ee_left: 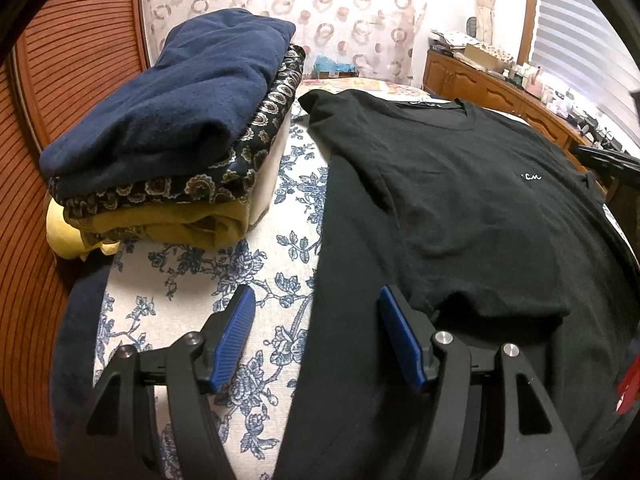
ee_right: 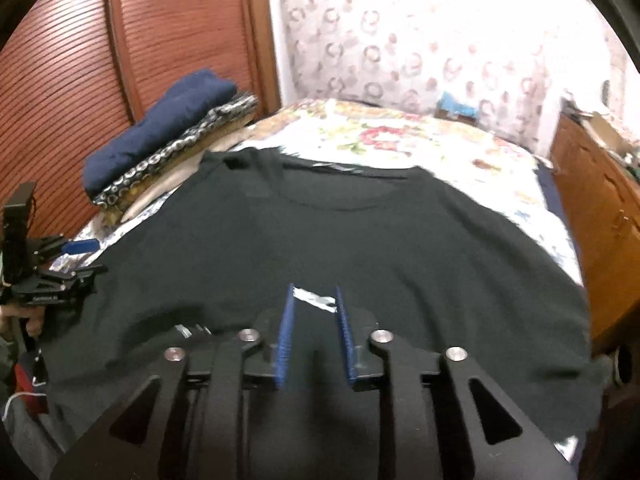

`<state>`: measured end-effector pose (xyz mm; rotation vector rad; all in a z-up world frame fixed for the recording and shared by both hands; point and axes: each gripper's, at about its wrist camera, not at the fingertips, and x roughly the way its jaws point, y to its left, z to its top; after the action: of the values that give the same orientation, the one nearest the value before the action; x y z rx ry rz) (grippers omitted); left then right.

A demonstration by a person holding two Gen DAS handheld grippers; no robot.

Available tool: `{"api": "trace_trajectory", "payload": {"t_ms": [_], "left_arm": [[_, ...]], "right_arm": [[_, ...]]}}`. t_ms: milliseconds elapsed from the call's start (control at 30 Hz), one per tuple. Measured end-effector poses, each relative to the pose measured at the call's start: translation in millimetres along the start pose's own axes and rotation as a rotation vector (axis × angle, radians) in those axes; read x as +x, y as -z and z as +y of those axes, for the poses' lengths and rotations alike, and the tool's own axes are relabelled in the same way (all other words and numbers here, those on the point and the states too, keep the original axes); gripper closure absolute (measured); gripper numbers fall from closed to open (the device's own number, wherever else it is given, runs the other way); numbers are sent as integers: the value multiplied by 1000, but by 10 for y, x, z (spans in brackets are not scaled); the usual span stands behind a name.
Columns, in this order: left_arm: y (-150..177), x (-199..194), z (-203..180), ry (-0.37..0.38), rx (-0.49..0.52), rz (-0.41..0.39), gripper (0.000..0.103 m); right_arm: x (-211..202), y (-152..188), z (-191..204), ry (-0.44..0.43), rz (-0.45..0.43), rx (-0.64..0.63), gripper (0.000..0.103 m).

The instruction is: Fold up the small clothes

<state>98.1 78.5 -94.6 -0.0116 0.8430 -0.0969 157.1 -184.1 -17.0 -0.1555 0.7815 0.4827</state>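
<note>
Black cotton covered most of the bed: a black T-shirt point(ee_left: 460, 200) lay spread face up on the floral bedspread point(ee_left: 280, 208), collar at the far end, hem near the camera, with one near fold bunched just beyond the left gripper point(ee_left: 316, 304). That claw stood spread wide and empty, straddling the shirt's left edge. The right gripper point(ee_right: 314, 300) hovered over the near hem with its jaws narrowly parted, nothing visibly pinched, though blur made this uncertain. At far left a stack of folded clothes point(ee_left: 172, 136), navy on top, paisley and mustard beneath, suggested several pieces were done; the shirt looked barely begun. No basket or container showed anywhere.
</note>
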Motion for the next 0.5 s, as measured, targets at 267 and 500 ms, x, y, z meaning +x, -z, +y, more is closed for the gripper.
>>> {"api": "trace_trajectory", "payload": {"t_ms": [267, 500], "left_arm": [[-48, -145, -69, -19, 20, -54, 38], [-302, -355, -589, 94, 95, -122, 38]], "right_arm": [[-641, 524, -878, 193, -12, 98, 58], [-792, 984, -1671, 297, 33, 279, 52]]}}
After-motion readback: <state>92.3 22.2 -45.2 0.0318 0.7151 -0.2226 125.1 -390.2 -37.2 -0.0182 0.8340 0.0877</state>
